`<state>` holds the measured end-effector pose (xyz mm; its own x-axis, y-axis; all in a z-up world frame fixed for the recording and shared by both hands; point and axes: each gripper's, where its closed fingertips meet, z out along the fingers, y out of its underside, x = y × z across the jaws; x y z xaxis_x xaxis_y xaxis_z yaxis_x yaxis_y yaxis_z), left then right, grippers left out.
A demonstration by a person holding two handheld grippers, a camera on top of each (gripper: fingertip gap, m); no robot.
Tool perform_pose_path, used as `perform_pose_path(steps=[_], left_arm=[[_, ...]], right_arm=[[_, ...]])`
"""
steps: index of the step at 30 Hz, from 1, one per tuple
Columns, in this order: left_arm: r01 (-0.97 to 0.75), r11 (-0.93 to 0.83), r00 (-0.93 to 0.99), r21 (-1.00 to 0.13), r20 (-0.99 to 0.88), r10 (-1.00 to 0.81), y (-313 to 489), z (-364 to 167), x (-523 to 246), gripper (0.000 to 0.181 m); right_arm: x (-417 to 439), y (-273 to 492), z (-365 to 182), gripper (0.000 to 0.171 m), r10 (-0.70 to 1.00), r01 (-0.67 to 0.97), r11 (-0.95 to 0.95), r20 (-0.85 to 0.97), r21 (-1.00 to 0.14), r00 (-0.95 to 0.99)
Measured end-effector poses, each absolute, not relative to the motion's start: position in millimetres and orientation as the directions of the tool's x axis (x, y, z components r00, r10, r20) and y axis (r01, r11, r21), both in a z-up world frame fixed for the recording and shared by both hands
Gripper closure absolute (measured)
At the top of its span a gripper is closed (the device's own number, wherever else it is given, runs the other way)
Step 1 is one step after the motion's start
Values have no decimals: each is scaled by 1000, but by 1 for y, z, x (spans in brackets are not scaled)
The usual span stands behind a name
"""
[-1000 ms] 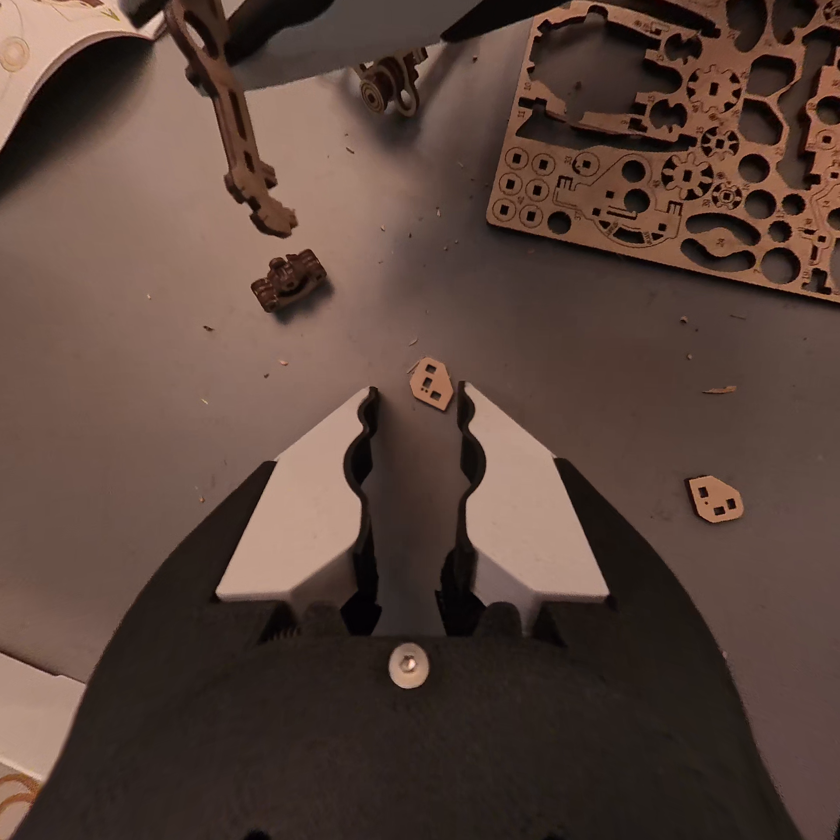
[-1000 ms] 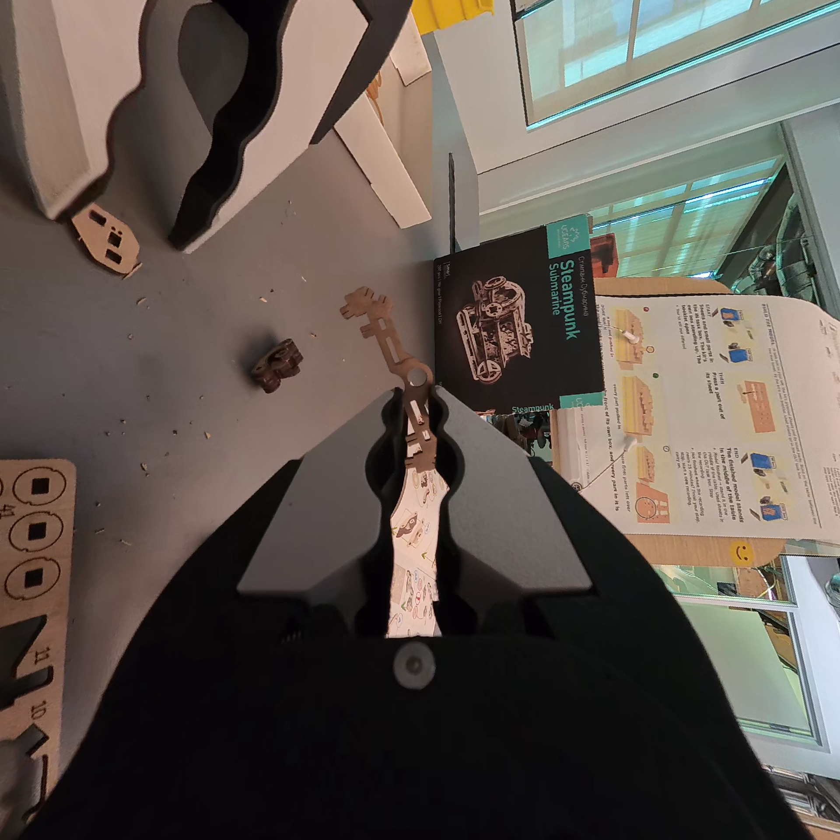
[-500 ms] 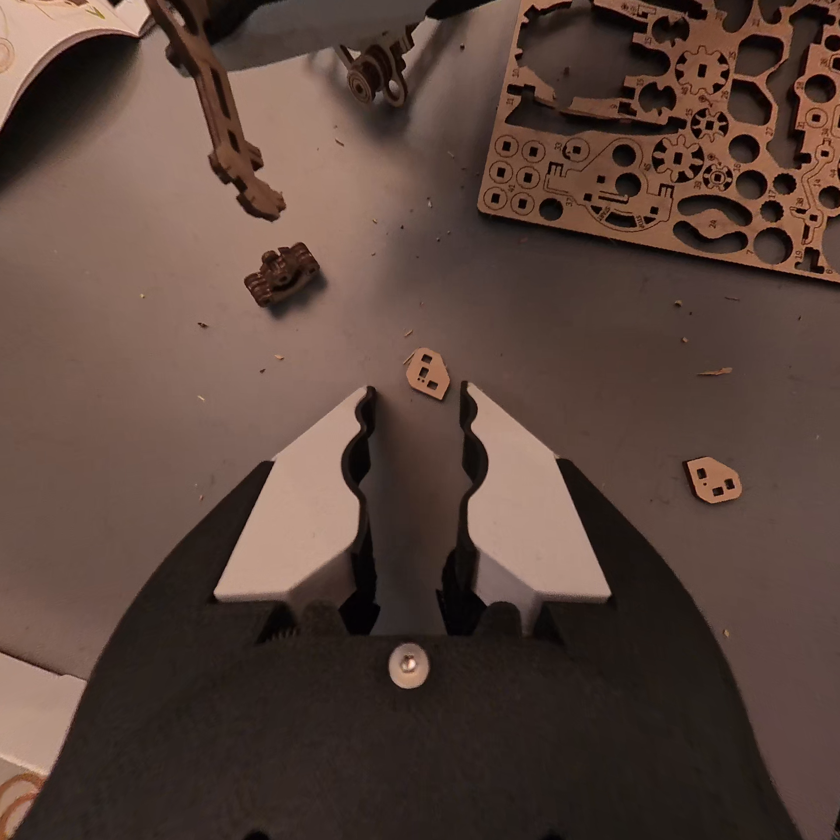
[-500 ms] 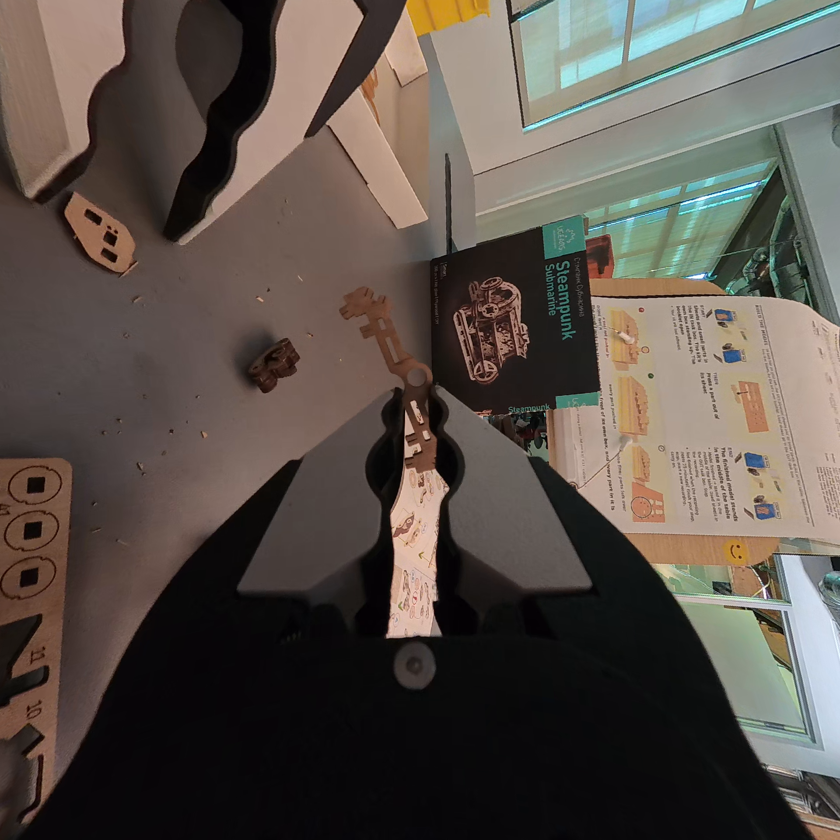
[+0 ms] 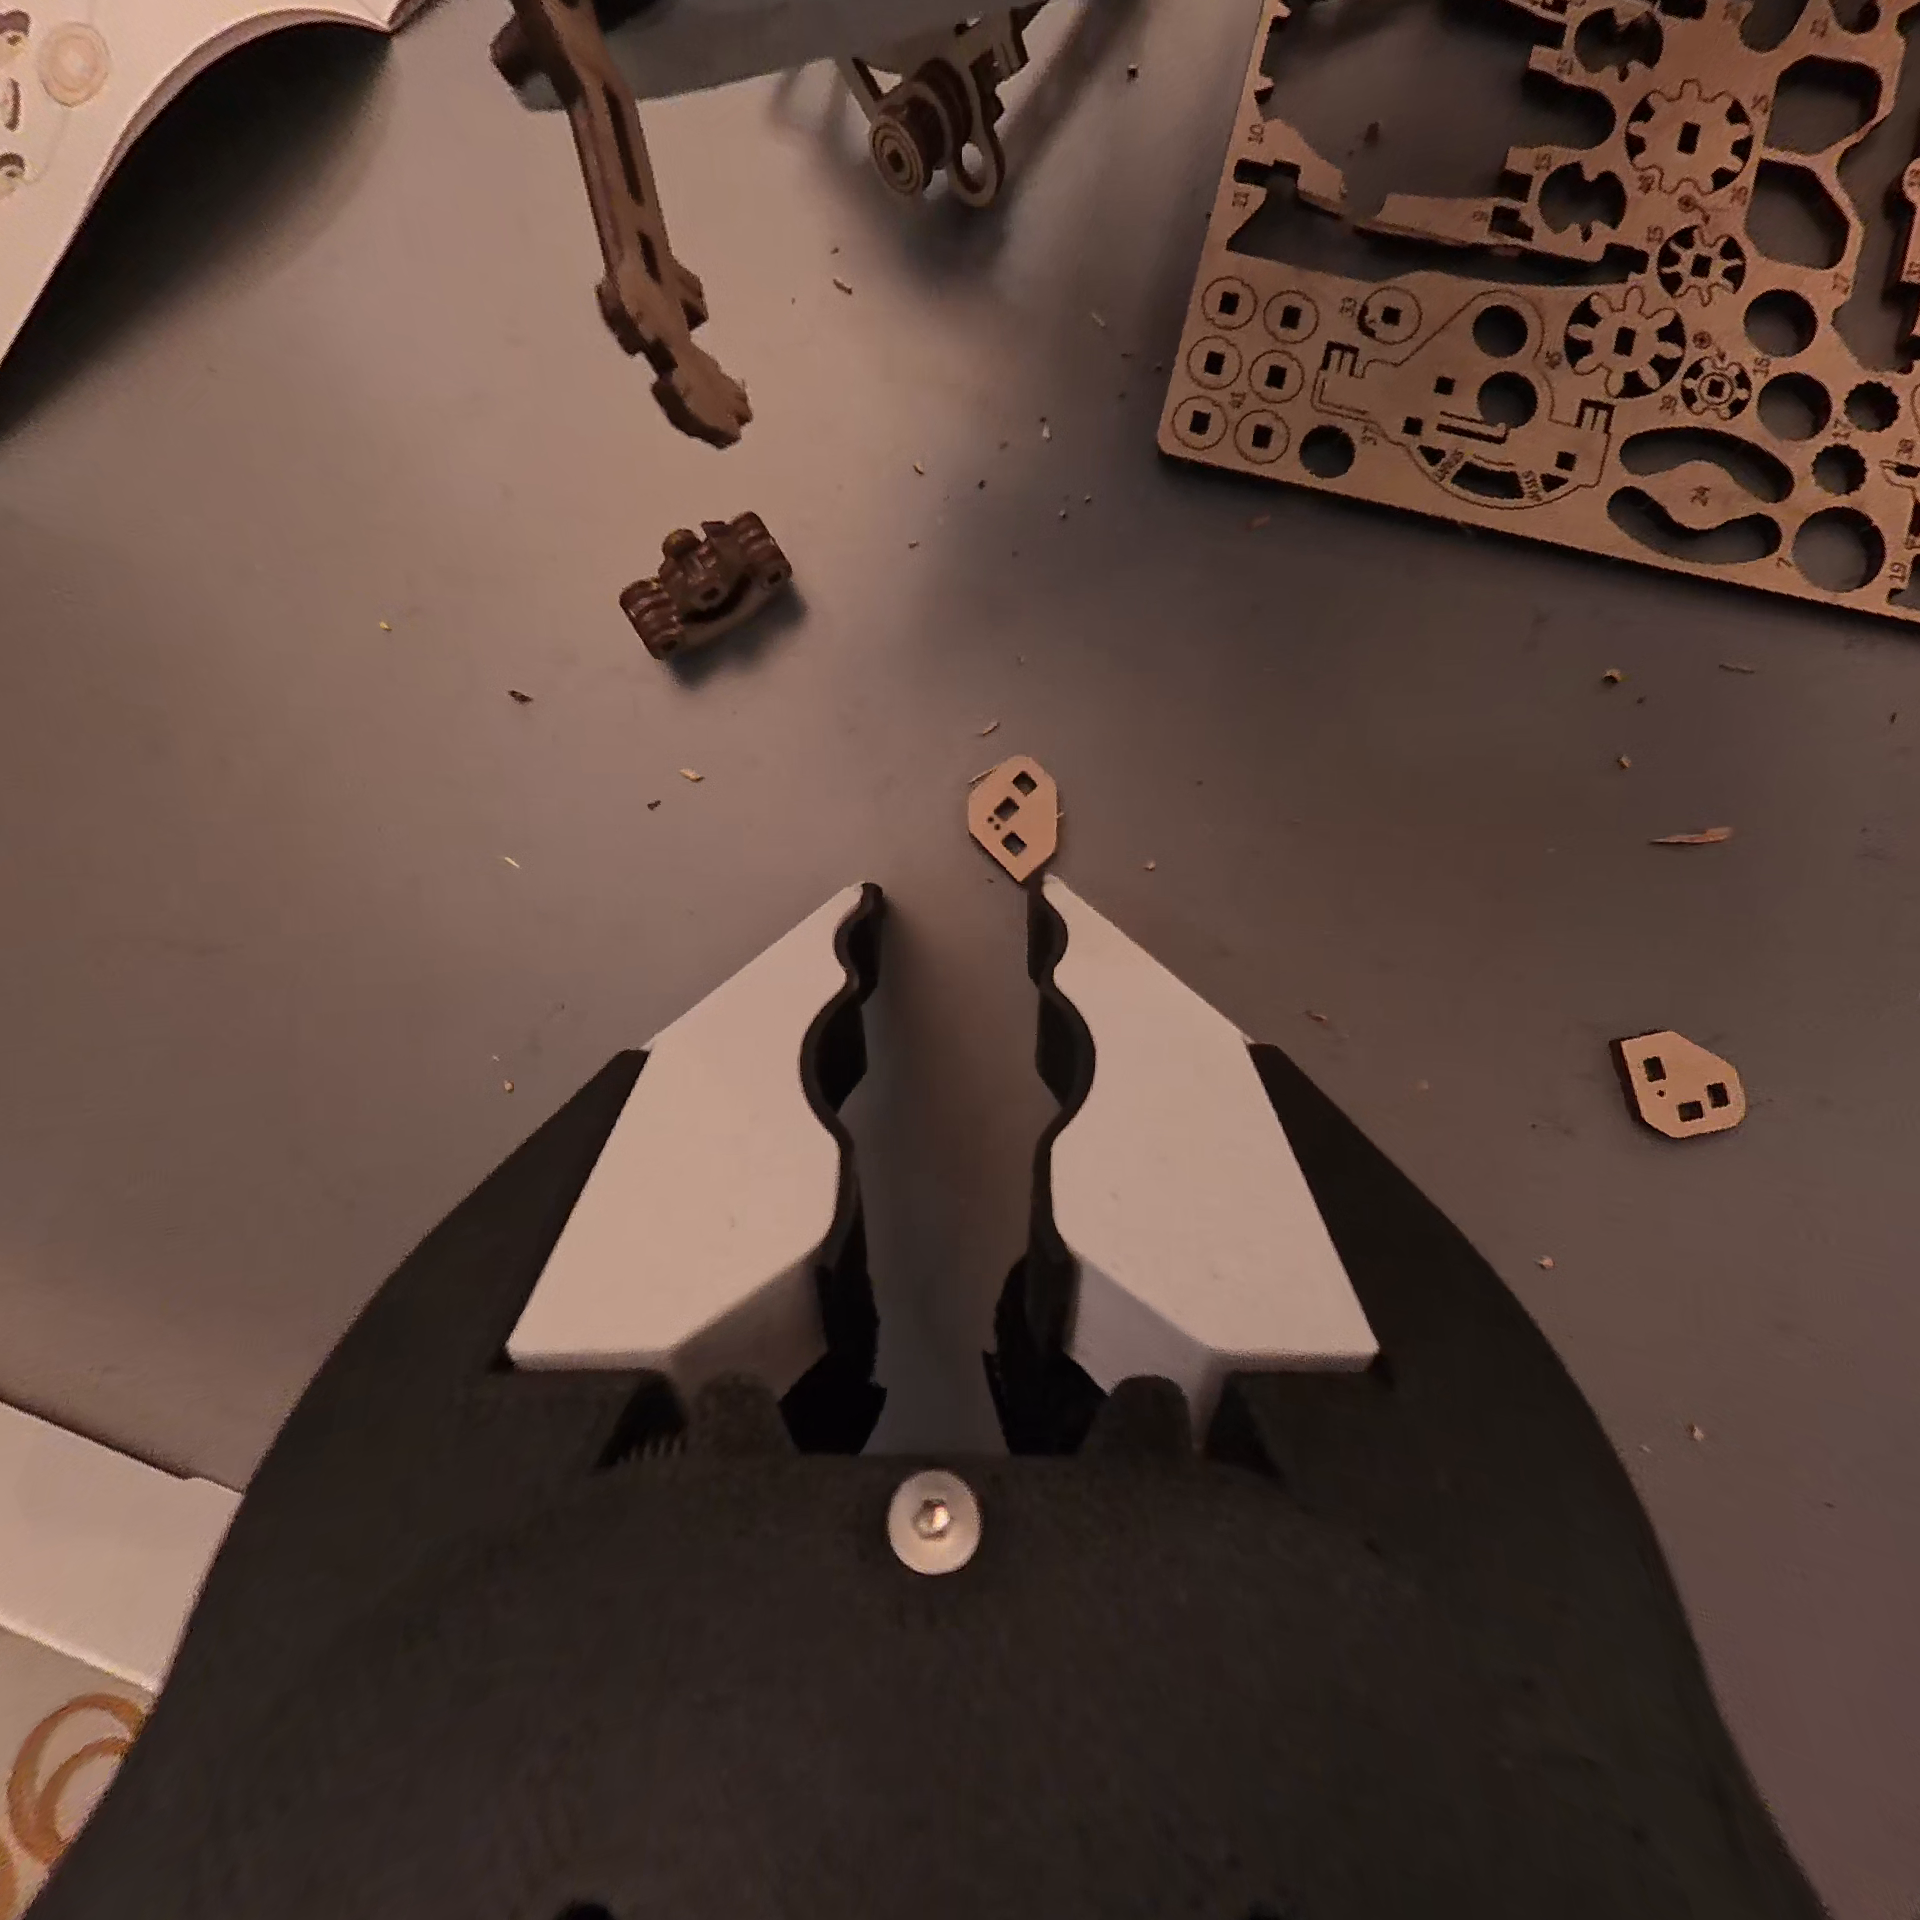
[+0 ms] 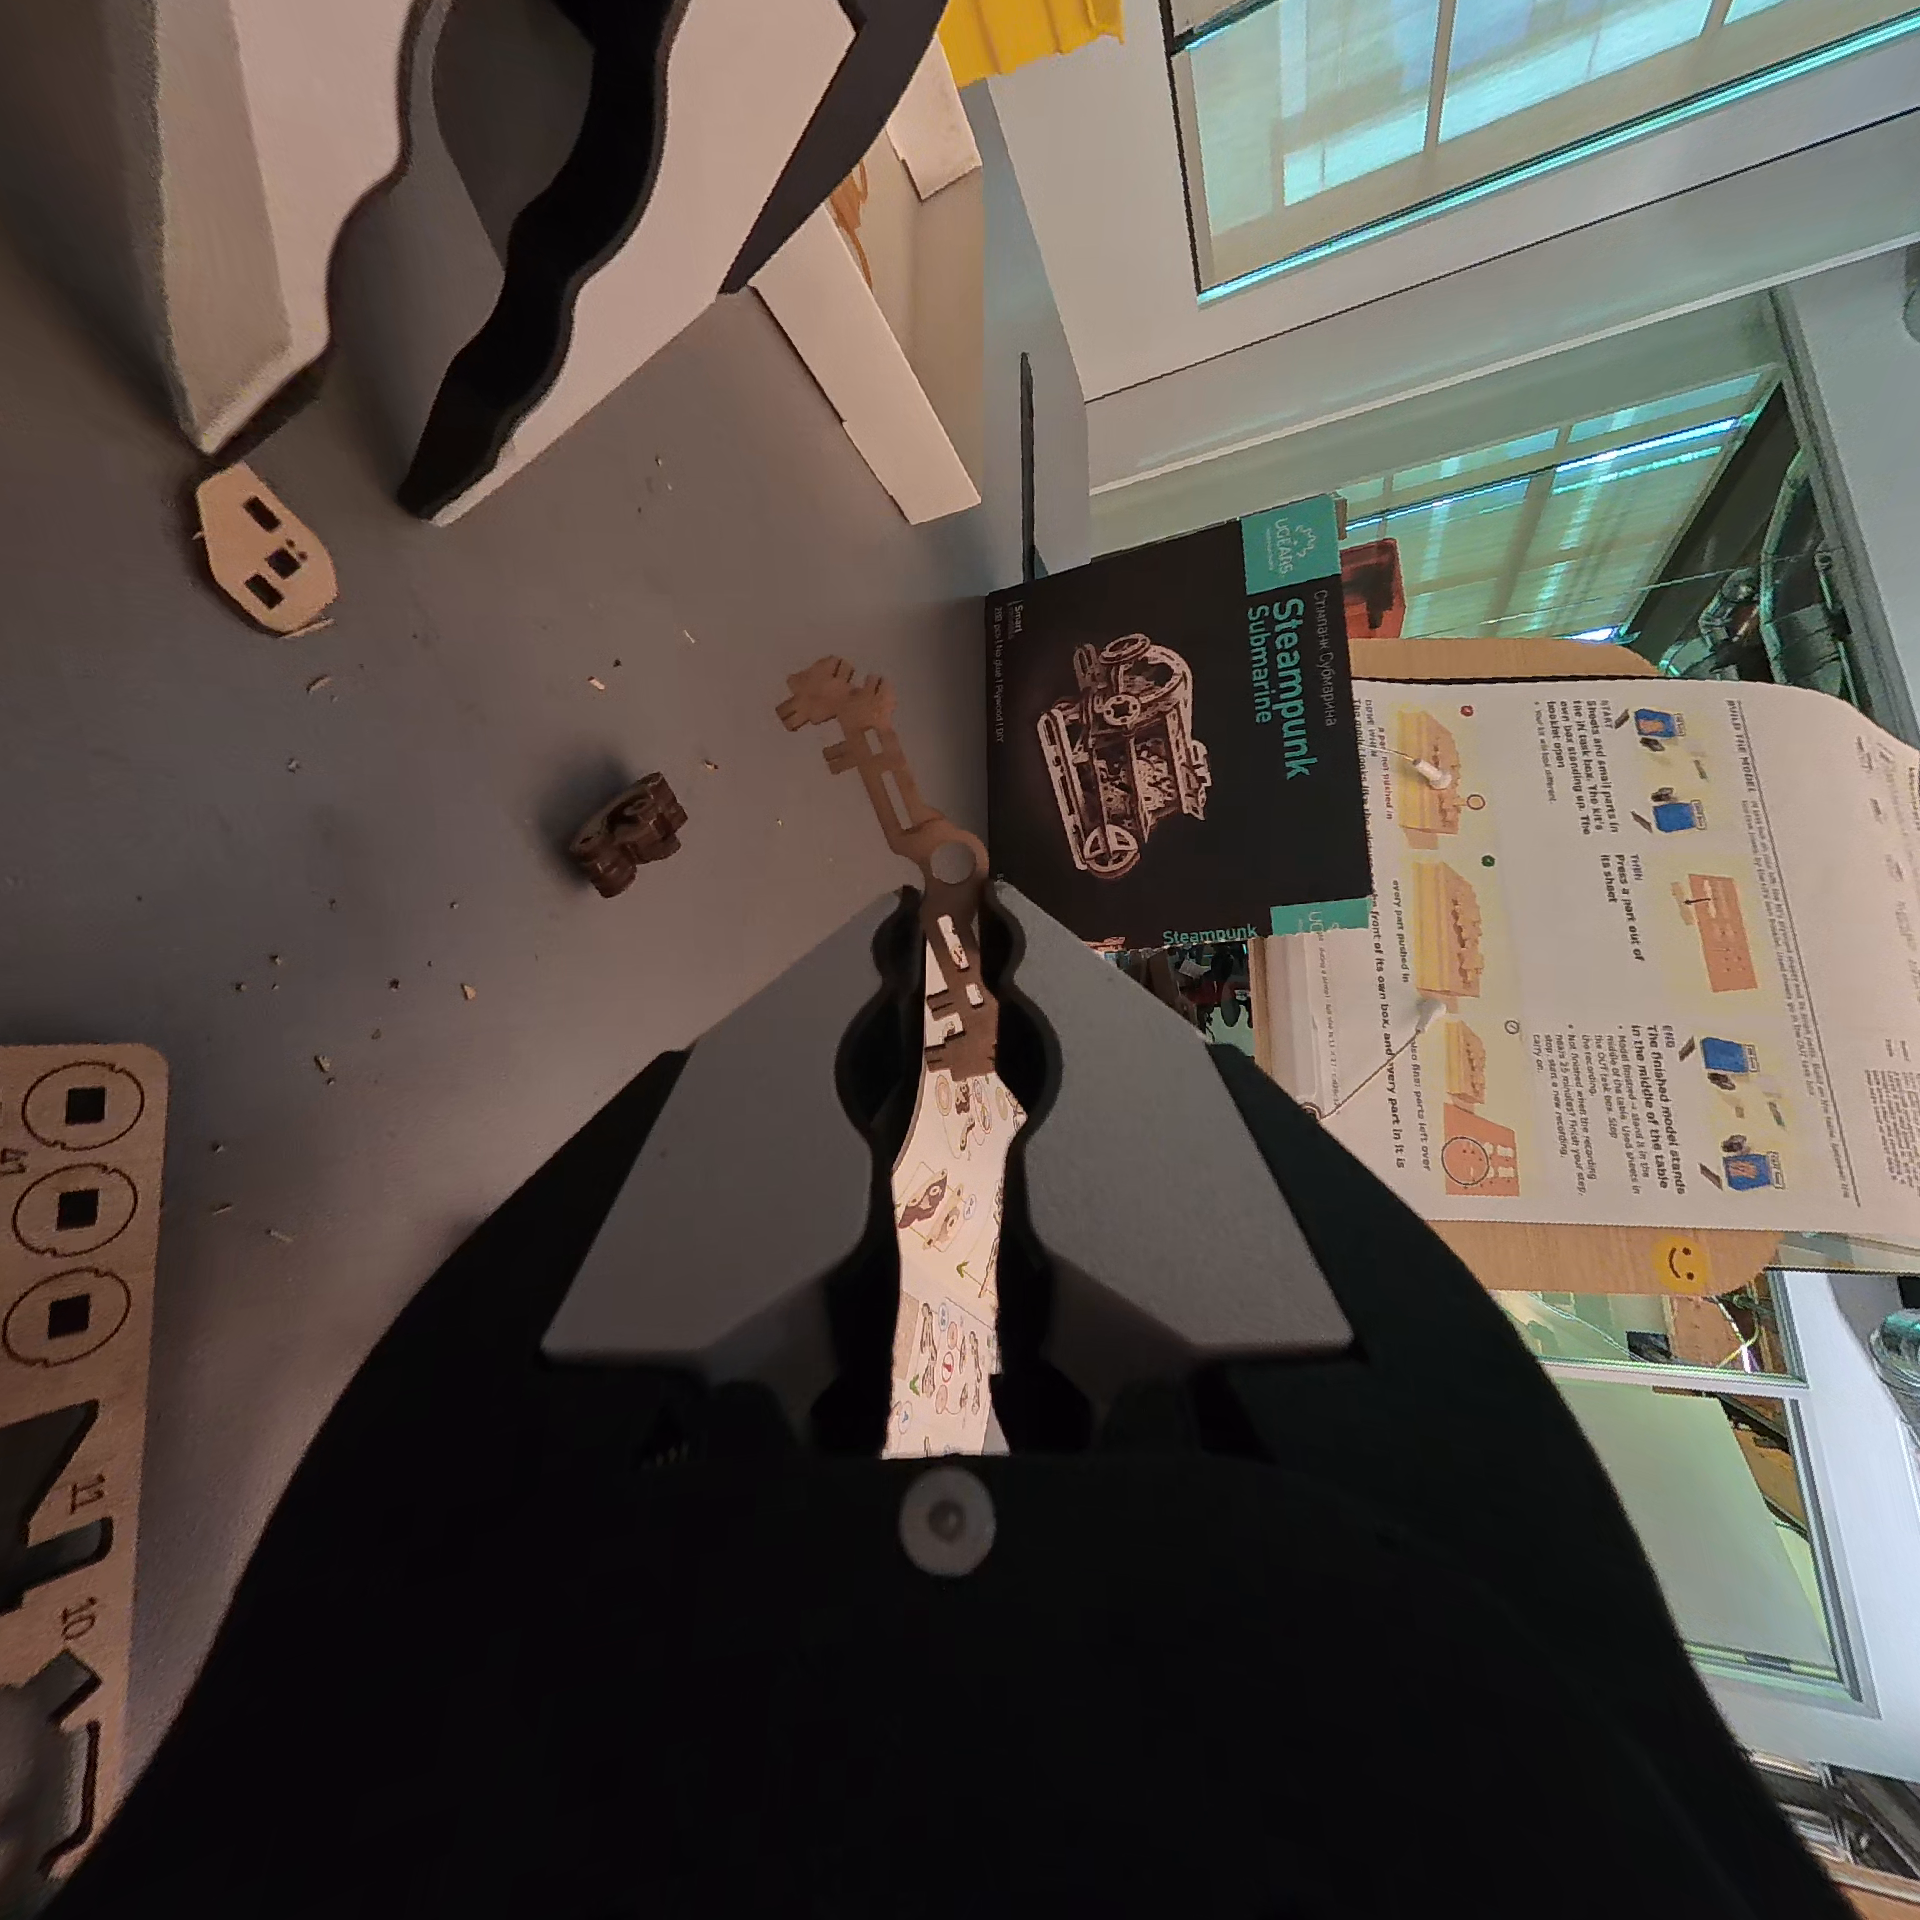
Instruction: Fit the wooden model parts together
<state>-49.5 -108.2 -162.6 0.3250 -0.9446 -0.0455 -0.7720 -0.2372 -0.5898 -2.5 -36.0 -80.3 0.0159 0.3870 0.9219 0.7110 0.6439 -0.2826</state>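
1. The left gripper (image 5: pixel 956 894) hovered low over the grey table (image 5: pixel 312 831) with its jaws partly apart and nothing between them.
2. Just past its right fingertip lay a small pale plate with square cut-outs (image 5: pixel 1015 819), flat on the table; from the left wrist view the tip looked close to the plate's edge, though contact could not be told.
3. A second plate of the same kind (image 5: pixel 1678 1086) lay off to the right, well apart from the first.
4. Farther ahead and to the left sat a small dark wooden sub-assembly (image 5: pixel 712 601), resting alone on the table among wood crumbs.
5. Above it hung a long slotted wooden bar (image 5: pixel 634 223), clear of the table, its notched end pointing down toward the sub-assembly but not touching it.
6. The right gripper (image 6: pixel 951 899) was closed on that slotted bar (image 6: pixel 940 873) near its round hole, with the notched end sticking out ahead.
7. Beyond the bar, a small wheel-like wooden piece (image 5: pixel 930 156) sat on the table, partly under the right gripper.
8. To the far right lay the laser-cut plywood sheet (image 5: pixel 1558 312), many parts already punched out.
9. An open instruction booklet (image 5: pixel 156 94) curled at the far left corner.
10. In the right wrist view, a dark kit box (image 6: pixel 1174 727) stood at the table's edge beside a printed sheet on cardboard (image 6: pixel 1621 956).
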Motion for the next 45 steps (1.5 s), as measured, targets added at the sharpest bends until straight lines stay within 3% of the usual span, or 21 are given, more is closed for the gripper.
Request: perform_pose_path(steps=[1,26,36,45], left_arm=[[-771,-236,325,-591,-47,-945,-108,-163,-49,155],[-741,-301,439,-600,-95,-893,-84,-158,-67,152],[-698,-219,267,-682,35,-963,-119,-144,-38,147],[-702,-220,279,-678,22,-960,-114,-150,-35,140]], right_arm=[[-2,-36,-80,162,386,711,644,922,-282,16],[-2,-37,-81,162,388,710,647,922,-278,7],[-4,-40,-81,162,387,699,658,922,-280,4],[-4,-40,-80,162,385,700,658,923,-279,5]])
